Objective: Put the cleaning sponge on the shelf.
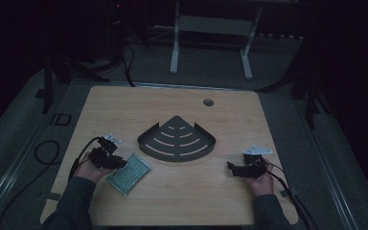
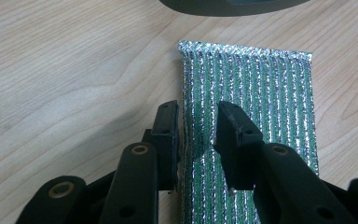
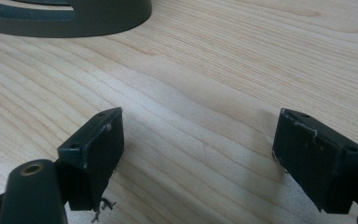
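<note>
so the thing in play here is the green-and-silver scrub pad [image 1: 129, 173], lying flat on the wooden table [image 1: 172, 100] at about 7 o'clock from the dark corner shelf tray [image 1: 177, 140] in the middle. near the tray but not touching it.

the left gripper [image 2: 196, 122] is right at the pad's near-left edge. in the left gripper view one jaw sits just off the pad's long edge and the other stands over the weave, so the edge strip is between them, but there's a visible gap and the pads don't look like they're pressing. i'd call it parted around the edge, not pinching. from the high view it sits at roughly 10 o'clock of the pad, hand behind it.

the right gripper [image 3: 198, 158] is well apart, over at about 4 o'clock from the tray, jaws spread wide with bare table between them.

handling guess: this pad looks light and floppy, a thin woven metallic mesh thing. it'll sag if you lift it by one edge and probably fold on itself. the glittery threads look rough rather than slippery, so grip shouldn't be the issue, but they could snag on the jaw corners. not fragile, squeeze away.

where to grab: since it lies flat there's nothing to get under, so i'd take a short edge or a corner, pinching a bit of the fabric up. mid-edge on the long side would keep it from twisting as much.
</note>
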`<act>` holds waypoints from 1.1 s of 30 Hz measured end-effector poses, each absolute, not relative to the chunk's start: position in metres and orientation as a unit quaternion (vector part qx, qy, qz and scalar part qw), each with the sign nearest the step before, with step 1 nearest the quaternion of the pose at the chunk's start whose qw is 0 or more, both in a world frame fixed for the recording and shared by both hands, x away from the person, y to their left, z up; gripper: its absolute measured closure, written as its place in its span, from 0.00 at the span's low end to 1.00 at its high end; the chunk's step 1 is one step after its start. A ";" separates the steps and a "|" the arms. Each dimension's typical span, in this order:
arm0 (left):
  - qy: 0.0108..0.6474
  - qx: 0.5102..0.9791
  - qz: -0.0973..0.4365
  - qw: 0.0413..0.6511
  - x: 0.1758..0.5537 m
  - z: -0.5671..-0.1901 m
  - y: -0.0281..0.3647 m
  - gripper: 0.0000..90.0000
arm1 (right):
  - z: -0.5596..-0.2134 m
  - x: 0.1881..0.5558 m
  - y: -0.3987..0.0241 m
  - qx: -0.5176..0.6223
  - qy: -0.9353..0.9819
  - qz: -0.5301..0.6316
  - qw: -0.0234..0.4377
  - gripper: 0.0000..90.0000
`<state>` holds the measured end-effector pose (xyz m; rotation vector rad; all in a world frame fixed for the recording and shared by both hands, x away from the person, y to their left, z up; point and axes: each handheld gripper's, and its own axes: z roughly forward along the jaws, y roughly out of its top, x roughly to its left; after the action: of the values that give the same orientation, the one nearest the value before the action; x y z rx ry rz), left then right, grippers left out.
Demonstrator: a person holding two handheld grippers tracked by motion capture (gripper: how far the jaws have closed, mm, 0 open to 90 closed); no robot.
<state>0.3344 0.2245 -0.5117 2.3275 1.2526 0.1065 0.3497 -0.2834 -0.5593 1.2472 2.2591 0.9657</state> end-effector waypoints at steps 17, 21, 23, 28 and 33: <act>0.473 0.849 0.004 0.237 0.339 -0.521 0.229 0.76 | -0.559 0.350 -0.283 0.444 0.805 0.343 0.192 0.18; 0.473 0.850 -0.001 0.232 0.341 -0.521 0.228 0.79 | -0.559 0.350 -0.283 0.443 0.805 0.343 0.192 0.18; 0.473 0.851 -0.007 0.228 0.342 -0.521 0.227 0.80 | -0.559 0.350 -0.283 0.444 0.805 0.344 0.192 0.18; 0.474 0.853 -0.022 0.216 0.347 -0.520 0.225 0.83 | -0.559 0.350 -0.283 0.444 0.805 0.343 0.192 0.18; 0.487 0.847 -0.042 0.210 0.352 -0.520 0.227 0.86 | -0.559 0.350 -0.283 0.444 0.805 0.344 0.192 0.18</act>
<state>0.3517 0.2266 -0.5200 2.3533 1.3538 -0.1156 0.3497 -0.2835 -0.5593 1.2455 2.2601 0.9646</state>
